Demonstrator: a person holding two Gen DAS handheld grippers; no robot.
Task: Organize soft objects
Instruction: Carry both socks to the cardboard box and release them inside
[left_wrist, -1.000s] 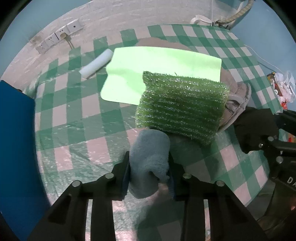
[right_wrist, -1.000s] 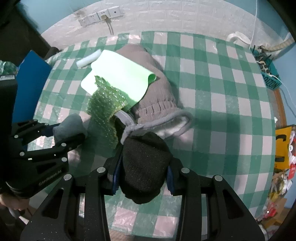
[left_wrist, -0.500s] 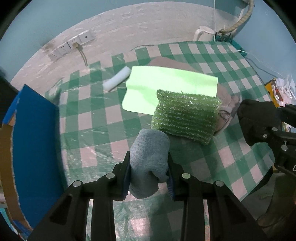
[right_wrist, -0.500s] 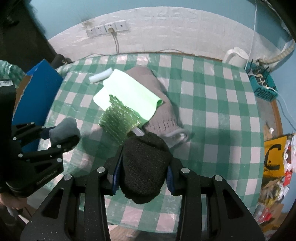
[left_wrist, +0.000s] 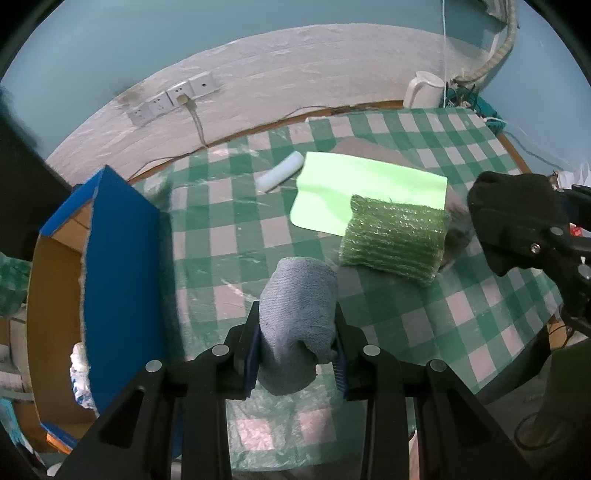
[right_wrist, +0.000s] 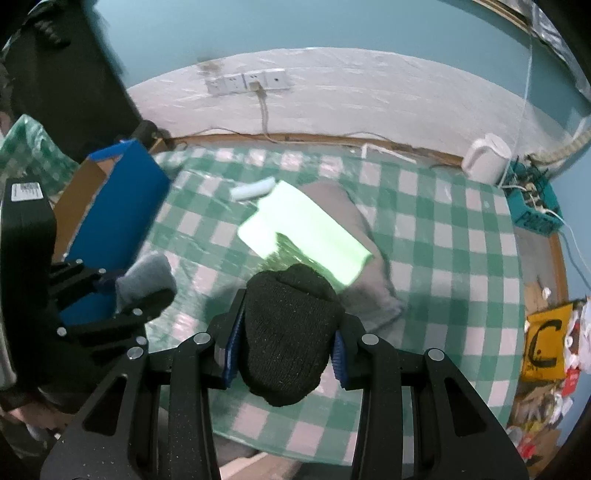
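**Both claws loaded; the box lies to the left**

In the left wrist view, the left claw (left_wrist: 297, 354) sits at bottom centre, pinching a rolled grey-blue sock (left_wrist: 297, 317) between its blue pads. The sock stands up out of the jaws, its long axis running along the fingers. Below it is the green-checked tabletop (left_wrist: 229, 236).

The open box (left_wrist: 122, 266), blue outside and brown cardboard inside, fills the left edge of this frame, its blue wall just left of the claw. Its mouth opens further left.

In the right wrist view, the right claw (right_wrist: 284, 350) at bottom centre pinches a black knit bundle (right_wrist: 290, 332), likewise upright along the fingers. Here the box (right_wrist: 118, 206) sits at upper left, well apart, with the left claw (right_wrist: 122, 295) between.

So the left claw is the nearer to the box. Judging from this, the coming move is likely a leftward carry, the left one first.

Left on the tabletop at frame centre: a green scouring pad (left_wrist: 393, 240), a lime cloth (left_wrist: 365, 195), a grey garment (left_wrist: 369, 147) beneath them, and a small white roll (left_wrist: 280, 177).
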